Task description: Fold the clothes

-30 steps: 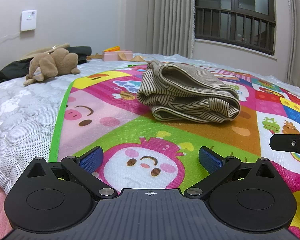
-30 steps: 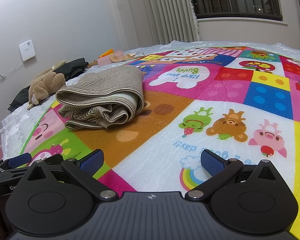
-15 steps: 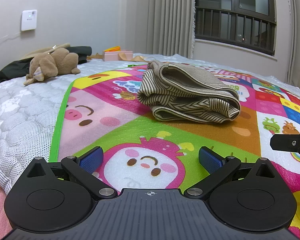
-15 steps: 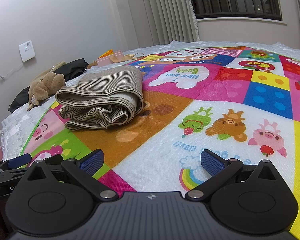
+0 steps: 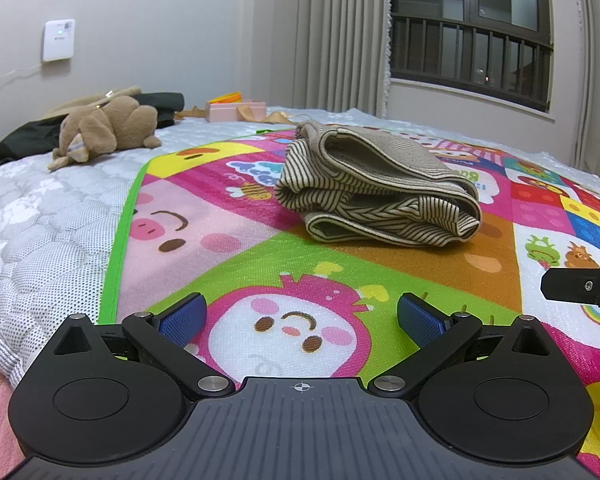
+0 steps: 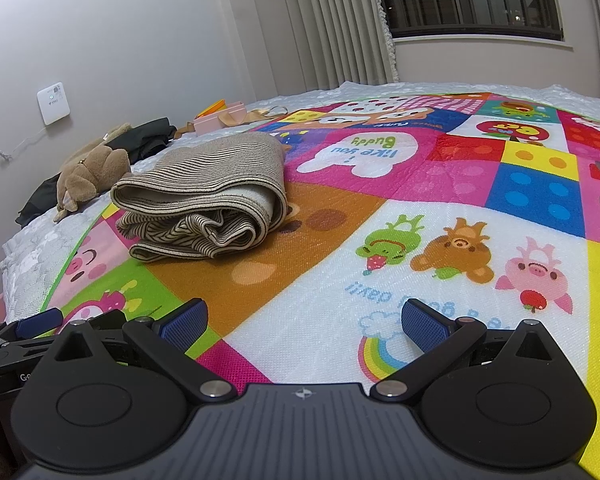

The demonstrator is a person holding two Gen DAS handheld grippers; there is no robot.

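On the play mat (image 5: 260, 272), striped garment (image 5: 376, 188) is lying folded; left gripper (image 5: 300, 316) and right gripper (image 6: 304, 320) are hovering spread, empty. Folding looking finished; next, probably fetching another garment.

open mat (image 5: 308, 264) between left gripper (image 5: 300, 318) and folded striped garment (image 5: 376, 192) | bare mat (image 6: 440, 208) right of garment (image 6: 204, 204) | plush toy (image 5: 104, 128), dark clothing (image 5: 20, 140), pink box (image 5: 236, 110) crowd far left edge | right gripper (image 6: 303, 318) close beside left, both jaws spread, empty
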